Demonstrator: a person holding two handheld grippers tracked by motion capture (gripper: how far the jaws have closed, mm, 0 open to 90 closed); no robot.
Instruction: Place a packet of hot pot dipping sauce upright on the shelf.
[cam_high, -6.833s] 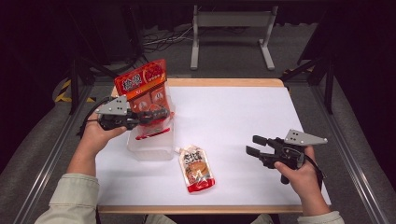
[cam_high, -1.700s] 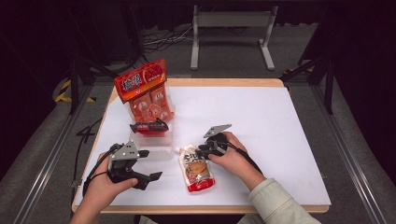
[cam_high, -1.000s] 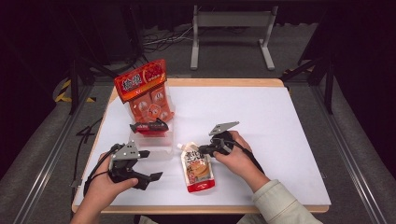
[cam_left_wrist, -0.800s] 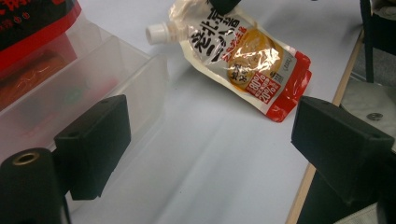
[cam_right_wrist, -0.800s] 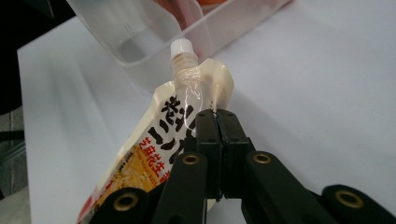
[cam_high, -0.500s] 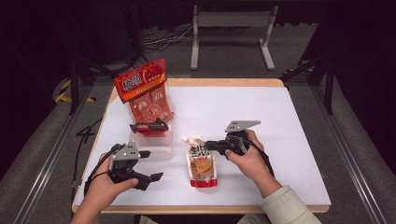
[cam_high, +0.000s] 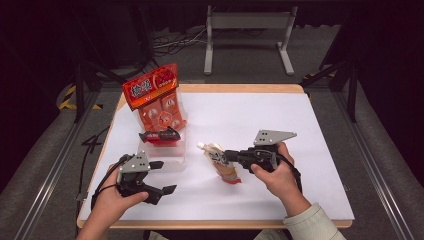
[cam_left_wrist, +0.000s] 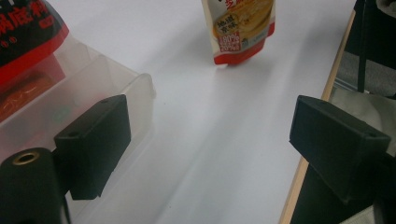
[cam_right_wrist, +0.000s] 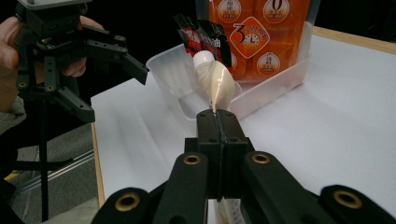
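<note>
Right gripper (cam_high: 226, 156) pinches the spouted sauce pouch (cam_high: 220, 162) by its edge, lifted off mid-table. Left gripper (cam_high: 162, 177) waits near the front-left corner, jaws wide, empty. The clear bin (cam_high: 172, 161) already holds the orange pack (cam_high: 156, 102); the pouch isn't in yet.

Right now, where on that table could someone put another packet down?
The white table is bare to the right of the spouted pouch, behind the right gripper. The left side is crowded: clear bin, orange bag, left gripper.

The pouch (cam_high: 220, 161) hangs right of the bin (cam_high: 161, 152), which holds two packets (cam_high: 156, 97).
</note>
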